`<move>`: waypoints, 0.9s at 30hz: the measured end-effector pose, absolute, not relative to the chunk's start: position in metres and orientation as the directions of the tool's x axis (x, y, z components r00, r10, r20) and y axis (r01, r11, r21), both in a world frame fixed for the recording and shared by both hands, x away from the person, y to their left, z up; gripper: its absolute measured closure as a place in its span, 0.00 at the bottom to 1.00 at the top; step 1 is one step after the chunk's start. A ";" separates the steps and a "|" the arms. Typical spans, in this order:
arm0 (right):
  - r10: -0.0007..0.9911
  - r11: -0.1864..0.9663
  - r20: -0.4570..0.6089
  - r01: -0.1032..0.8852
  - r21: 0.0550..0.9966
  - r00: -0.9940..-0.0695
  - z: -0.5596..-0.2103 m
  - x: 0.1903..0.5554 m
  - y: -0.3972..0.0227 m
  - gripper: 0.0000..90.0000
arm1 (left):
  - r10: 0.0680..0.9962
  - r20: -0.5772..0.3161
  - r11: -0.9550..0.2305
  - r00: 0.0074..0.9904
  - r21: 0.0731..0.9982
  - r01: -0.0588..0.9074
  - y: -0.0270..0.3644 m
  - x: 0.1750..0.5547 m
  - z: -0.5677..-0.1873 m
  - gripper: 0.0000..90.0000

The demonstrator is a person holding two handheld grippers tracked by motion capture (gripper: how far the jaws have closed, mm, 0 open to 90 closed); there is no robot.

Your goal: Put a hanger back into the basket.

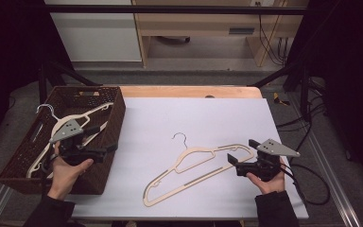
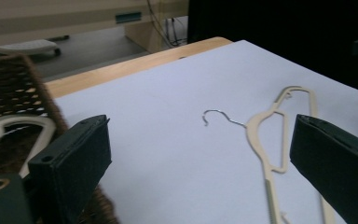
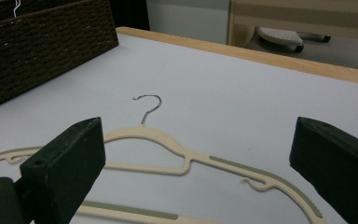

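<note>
A cream plastic hanger (image 1: 198, 165) with a metal hook lies flat on the white sheet (image 1: 194, 118) in the middle of the table. My right gripper (image 1: 242, 150) is open at the hanger's right end, jaws either side of it without pressing. In the right gripper view the hanger (image 3: 168, 144) lies just beyond my wide-apart jaws (image 3: 199, 123). My left gripper (image 1: 103, 139) is open and holds nothing, hovering at the right wall of a brown wicker basket (image 1: 118, 109). In the left gripper view it (image 2: 200, 123) faces the hanger (image 2: 265, 154).
The basket holds more cream hangers (image 1: 75, 120) and stands at the table's left edge; its wall shows in both gripper views (image 2: 14, 88) (image 3: 42, 46). A wooden table edge (image 1: 189, 91) runs along the back. Black cable (image 1: 312, 184) trails from the right gripper.
</note>
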State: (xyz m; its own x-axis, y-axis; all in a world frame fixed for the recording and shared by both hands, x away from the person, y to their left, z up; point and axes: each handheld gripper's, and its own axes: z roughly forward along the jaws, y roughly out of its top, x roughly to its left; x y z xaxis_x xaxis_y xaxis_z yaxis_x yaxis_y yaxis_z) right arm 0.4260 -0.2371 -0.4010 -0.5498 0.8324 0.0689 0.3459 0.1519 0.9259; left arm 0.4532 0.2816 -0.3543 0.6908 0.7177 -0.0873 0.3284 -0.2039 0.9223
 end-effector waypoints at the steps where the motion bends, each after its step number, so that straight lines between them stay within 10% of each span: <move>1: 0.833 0.154 0.066 0.345 0.926 -0.550 -0.401 0.426 -0.237 0.04 | 0.718 -0.083 -0.208 0.691 0.922 0.328 0.278 0.454 -0.356 0.06; 27: 0.827 0.168 0.061 0.351 0.921 -0.558 -0.401 0.426 -0.235 0.05 | 0.642 0.011 -0.355 0.767 0.891 0.284 0.197 0.452 -0.345 0.10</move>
State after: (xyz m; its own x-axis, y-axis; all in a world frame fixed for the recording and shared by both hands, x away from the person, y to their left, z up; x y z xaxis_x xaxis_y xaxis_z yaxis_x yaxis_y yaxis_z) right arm 0.4260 -0.2346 -0.4006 -0.5583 0.8274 0.0613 0.3507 0.1684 0.9212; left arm 0.4523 0.1974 -0.3446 0.7669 0.6417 0.0114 0.2838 -0.3550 0.8908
